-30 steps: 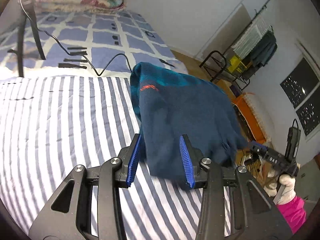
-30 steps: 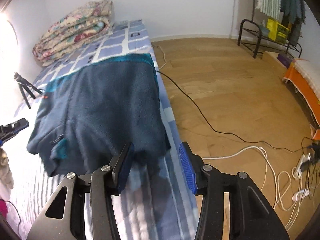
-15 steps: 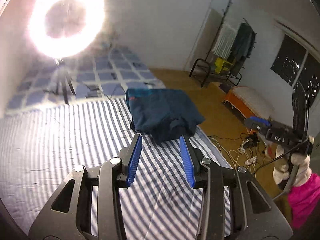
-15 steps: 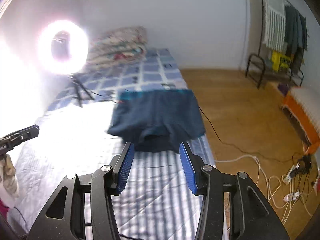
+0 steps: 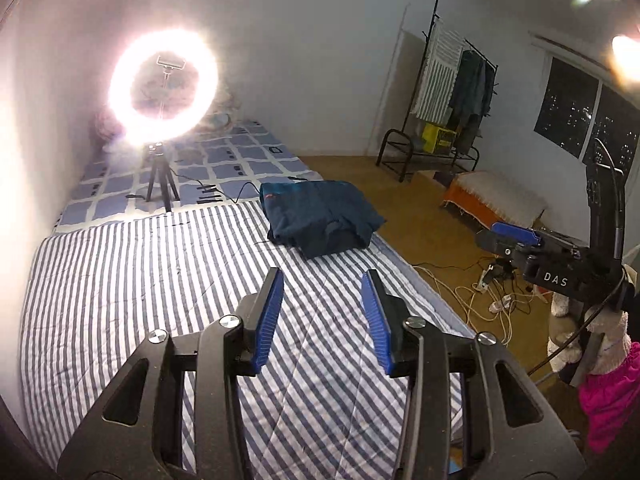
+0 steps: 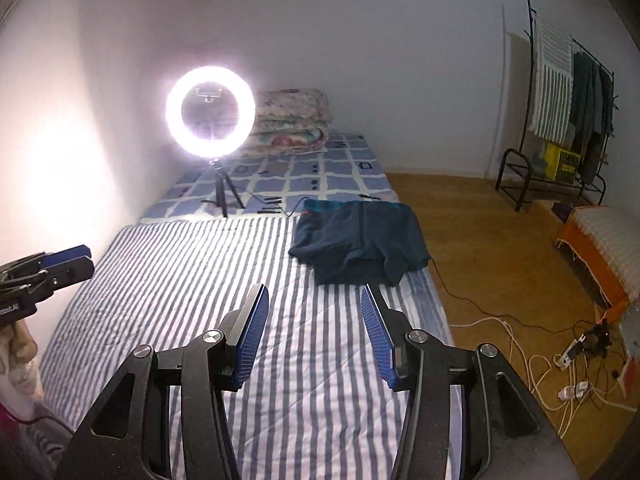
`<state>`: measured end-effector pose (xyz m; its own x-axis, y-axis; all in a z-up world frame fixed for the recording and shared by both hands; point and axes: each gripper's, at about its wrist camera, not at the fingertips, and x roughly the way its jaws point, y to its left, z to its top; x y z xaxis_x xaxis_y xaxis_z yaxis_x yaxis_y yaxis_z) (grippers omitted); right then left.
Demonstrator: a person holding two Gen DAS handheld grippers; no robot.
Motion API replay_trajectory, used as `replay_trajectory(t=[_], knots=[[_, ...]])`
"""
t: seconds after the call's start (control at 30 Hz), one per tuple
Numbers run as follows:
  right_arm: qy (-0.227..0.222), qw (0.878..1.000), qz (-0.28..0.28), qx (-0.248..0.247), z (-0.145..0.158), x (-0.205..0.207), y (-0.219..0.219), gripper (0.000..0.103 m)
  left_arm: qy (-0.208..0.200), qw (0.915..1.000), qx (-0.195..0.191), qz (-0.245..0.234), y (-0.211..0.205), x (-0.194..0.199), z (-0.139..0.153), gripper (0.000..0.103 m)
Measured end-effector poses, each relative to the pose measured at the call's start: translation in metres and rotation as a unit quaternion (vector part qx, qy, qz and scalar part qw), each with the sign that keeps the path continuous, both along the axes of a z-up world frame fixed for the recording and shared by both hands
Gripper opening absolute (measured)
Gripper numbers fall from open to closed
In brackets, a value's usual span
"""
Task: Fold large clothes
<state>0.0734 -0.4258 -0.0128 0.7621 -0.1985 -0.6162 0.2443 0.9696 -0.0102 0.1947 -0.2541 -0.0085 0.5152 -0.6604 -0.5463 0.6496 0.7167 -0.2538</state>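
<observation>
Garment (image 6: 360, 240), folded, lies long-axis across the striped bed (image 6: 200, 280), well beyond both wide, empty hand-held grippers (image 5: 322, 294) (image 6: 314, 312).

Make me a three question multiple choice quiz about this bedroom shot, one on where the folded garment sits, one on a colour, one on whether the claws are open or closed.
1. Where does the folded dark blue garment lie?
A. on the striped sheet, near the bed edge by the floor
B. on the clothes rack
C. on the wooden floor

2. What colour are the claw pads?
A. red
B. blue
C. white

3. What state are the left claw and right claw in?
A. both shut on the garment
B. one open, one shut
C. both open and empty

Answers:
1 A, it rests on the stripes beside the floor-side edge.
2 B, the ribbed pads are blue.
3 C, bare sheet shows between each pair of pads.
</observation>
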Motion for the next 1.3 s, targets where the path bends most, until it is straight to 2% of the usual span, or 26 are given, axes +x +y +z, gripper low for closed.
replay_trajectory(t=[0.23,0.37,0.5,0.63,0.7,0.83,1.0,1.3], knots=[[-0.007,1.000,-0.013,-0.012,-0.025,-0.027,0.020,0.047,-0.016,0.9998,0.005,0.005,0.004,-0.030,-0.021,0.055],[-0.018,0.999,-0.030,-0.005,-0.037,-0.040,0.022,0.053,-0.030,0.9994,0.020,0.002,-0.001,-0.035,-0.029,0.063],[-0.034,0.998,-0.052,-0.016,-0.048,-0.049,0.024,0.060,-0.041,0.9989,0.018,0.011,0.001,-0.039,-0.034,0.088],[-0.030,0.998,-0.049,-0.035,-0.050,-0.049,0.029,0.065,-0.056,0.9978,0.033,0.013,-0.001,-0.045,-0.037,0.090],[-0.037,0.997,-0.051,-0.036,-0.050,-0.052,0.032,0.073,-0.058,0.9975,0.037,0.013,-0.001,-0.046,-0.038,0.096],[-0.050,0.996,-0.057,-0.039,-0.046,-0.055,0.034,0.081,-0.067,0.9969,0.035,0.022,0.002,-0.051,-0.035,0.101],[-0.055,0.995,-0.068,-0.041,-0.046,-0.055,0.034,0.083,-0.088,0.9946,0.047,0.029,0.001,-0.058,-0.032,0.103],[-0.060,0.993,-0.091,-0.034,-0.049,-0.057,0.028,0.085,-0.096,0.9928,0.061,0.036,-0.001,-0.064,-0.033,0.103]])
